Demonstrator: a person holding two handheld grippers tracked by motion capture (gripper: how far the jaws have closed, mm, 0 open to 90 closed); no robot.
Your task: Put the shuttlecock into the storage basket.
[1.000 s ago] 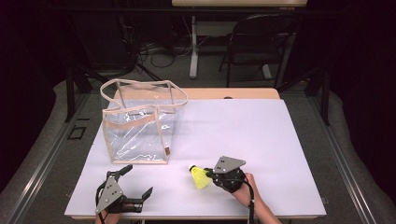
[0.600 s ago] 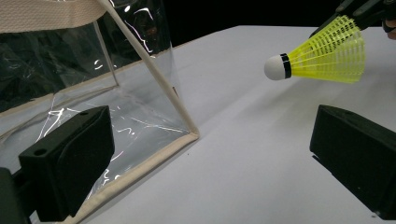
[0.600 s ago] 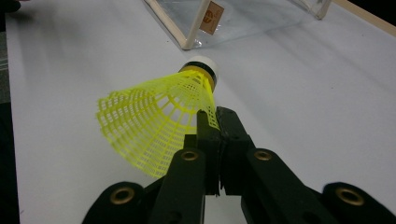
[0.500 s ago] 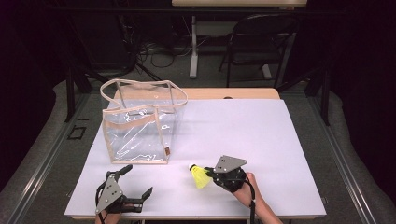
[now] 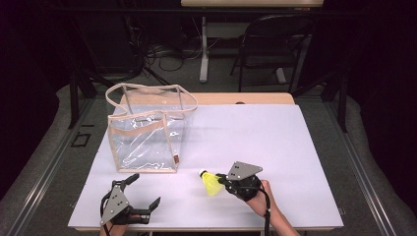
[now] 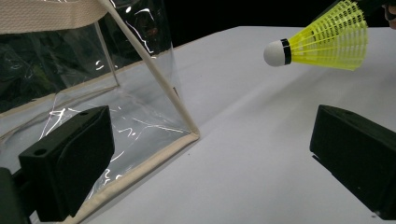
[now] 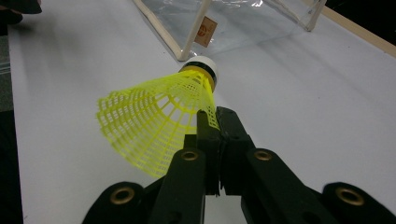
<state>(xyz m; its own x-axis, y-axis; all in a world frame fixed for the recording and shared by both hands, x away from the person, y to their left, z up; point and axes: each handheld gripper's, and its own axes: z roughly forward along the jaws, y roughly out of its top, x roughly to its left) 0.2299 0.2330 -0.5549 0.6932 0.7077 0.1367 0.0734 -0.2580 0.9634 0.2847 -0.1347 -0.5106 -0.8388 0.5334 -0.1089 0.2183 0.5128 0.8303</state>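
Done: right gripper (image 5: pixel 220 181) jaws were clamped on the yellow plastic-skirted shuttlecock (image 5: pixel 210 182), lifted off the white tabletop (image 5: pixel 275 147).
Left: clear plastic tote bag (image 5: pixel 147 130) looked empty; left gripper (image 5: pixel 145 192) jaws gaped wide, holding nothing.

shuttlecock (image 5: pixel 212 183): 1 | clear tote bag (image 5: pixel 147 132): 1 | grippers: 2 | table (image 5: pixel 255 132): 1 | chair (image 5: pixel 275 44): 1

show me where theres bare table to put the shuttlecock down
Widest bare patch: the white table right of the clear bag, out to the far and right edges. Another strip lies between the left gripper and right gripper, which pinches the shuttlecock. The bag's corner is crowded.
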